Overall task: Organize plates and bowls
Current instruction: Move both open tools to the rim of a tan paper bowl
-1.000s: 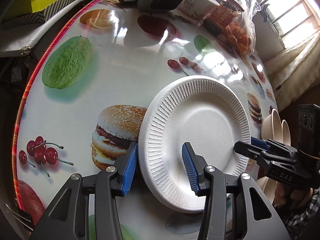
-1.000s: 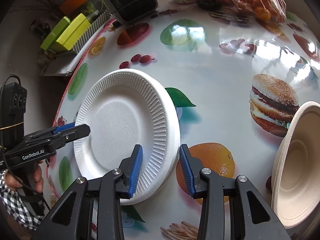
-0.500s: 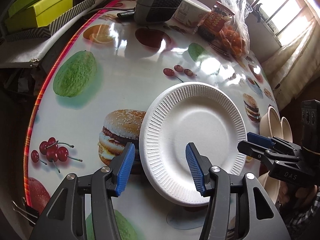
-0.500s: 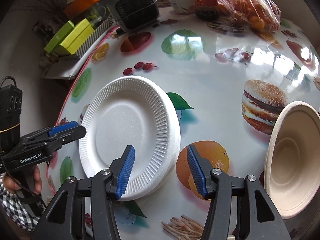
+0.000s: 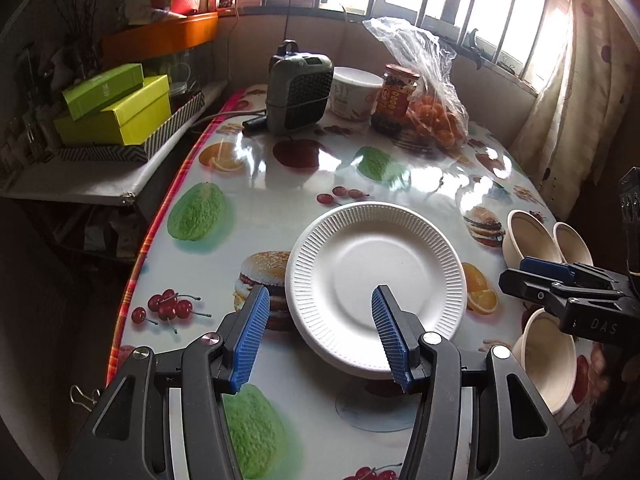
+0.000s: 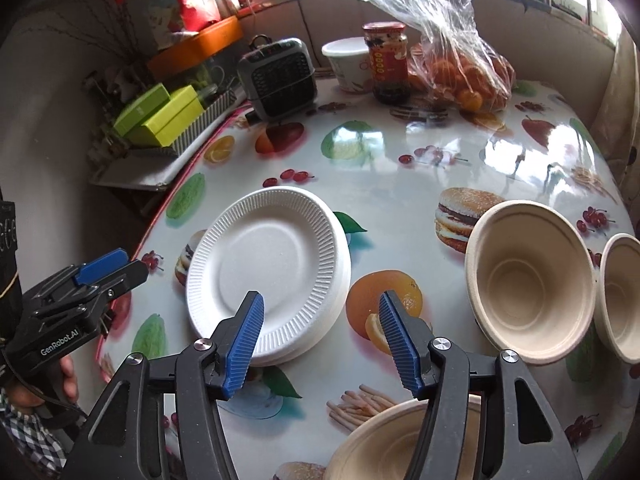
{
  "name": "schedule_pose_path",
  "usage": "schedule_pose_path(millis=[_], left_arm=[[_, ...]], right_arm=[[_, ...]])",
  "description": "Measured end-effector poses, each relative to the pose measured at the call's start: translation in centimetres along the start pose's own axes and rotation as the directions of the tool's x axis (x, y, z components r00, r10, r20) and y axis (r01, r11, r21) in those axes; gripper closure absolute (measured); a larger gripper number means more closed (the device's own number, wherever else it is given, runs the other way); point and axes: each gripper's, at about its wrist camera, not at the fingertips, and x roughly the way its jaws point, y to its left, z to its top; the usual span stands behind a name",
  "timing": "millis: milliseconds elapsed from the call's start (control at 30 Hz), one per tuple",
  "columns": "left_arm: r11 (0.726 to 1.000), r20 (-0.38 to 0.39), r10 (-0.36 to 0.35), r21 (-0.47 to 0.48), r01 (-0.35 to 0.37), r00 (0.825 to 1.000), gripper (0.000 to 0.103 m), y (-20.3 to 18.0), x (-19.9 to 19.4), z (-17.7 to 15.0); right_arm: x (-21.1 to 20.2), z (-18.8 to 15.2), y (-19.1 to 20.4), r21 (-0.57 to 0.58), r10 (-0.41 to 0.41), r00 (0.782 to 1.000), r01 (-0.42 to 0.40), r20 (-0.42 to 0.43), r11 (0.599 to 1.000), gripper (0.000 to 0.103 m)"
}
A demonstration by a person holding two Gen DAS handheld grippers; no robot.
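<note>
A stack of white ribbed foam plates (image 5: 376,276) (image 6: 272,256) lies on the fruit-print table (image 5: 280,184). My left gripper (image 5: 319,294) hangs above the stack's near left rim, open and holding nothing; in the right wrist view it (image 6: 120,266) shows at the left edge. My right gripper (image 6: 321,299) hovers above the stack's right rim, its jaws opening with nothing between them; it (image 5: 520,272) shows side-on in the left wrist view. Three beige bowls stand right of the plates: two side by side (image 6: 528,280) (image 6: 624,296) and one nearer (image 6: 380,440).
At the table's far end stand a grey heater (image 5: 298,92), a white tub (image 5: 354,92), a red-labelled jar (image 5: 394,98) and a plastic bag of oranges (image 5: 432,120). Green boxes (image 5: 116,108) sit on a shelf to the left. A hand in a checked sleeve (image 6: 24,412) holds the left gripper.
Both grippers have risen and drawn back from the plate stack's rim, and their jaws have widened. The plates stay on the table. More bowls have come into view.
</note>
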Motion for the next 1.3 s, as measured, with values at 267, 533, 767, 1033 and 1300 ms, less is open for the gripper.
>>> schedule_pose_path(millis=[267, 533, 767, 1033, 1300], left_arm=[[0.997, 0.118, 0.008, 0.080, -0.018, 0.993, 0.048, -3.3, -3.7, -2.3], [0.989, 0.138, -0.056, 0.142, 0.037, 0.989, 0.048, -6.4, -4.6, -4.9], [0.980, 0.142, -0.110, 0.180, 0.084, 0.984, 0.048, -8.4, -4.8, -6.0], [0.966, 0.070, -0.170, 0.209, 0.152, 0.983, 0.048, -10.9, -3.2, -6.2], [0.937, 0.015, -0.251, 0.255, 0.239, 0.968, 0.048, -14.3, -1.5, -5.8]], right_arm=[[-3.7, -3.3, 0.4, -0.007, -0.068, 0.993, 0.069, 0.102, 0.998, 0.033], [-6.9, -7.3, 0.3, 0.015, -0.158, 0.967, 0.158, 0.199, 0.987, 0.026], [-8.9, -10.6, -1.5, 0.109, -0.222, 0.946, 0.201, 0.236, 0.973, 0.024], [-11.5, -13.3, -3.0, 0.169, -0.313, 0.902, 0.273, 0.297, 0.947, 0.024], [-12.0, -14.4, -5.7, 0.235, -0.353, 0.887, 0.290, 0.297, 0.928, 0.021]])
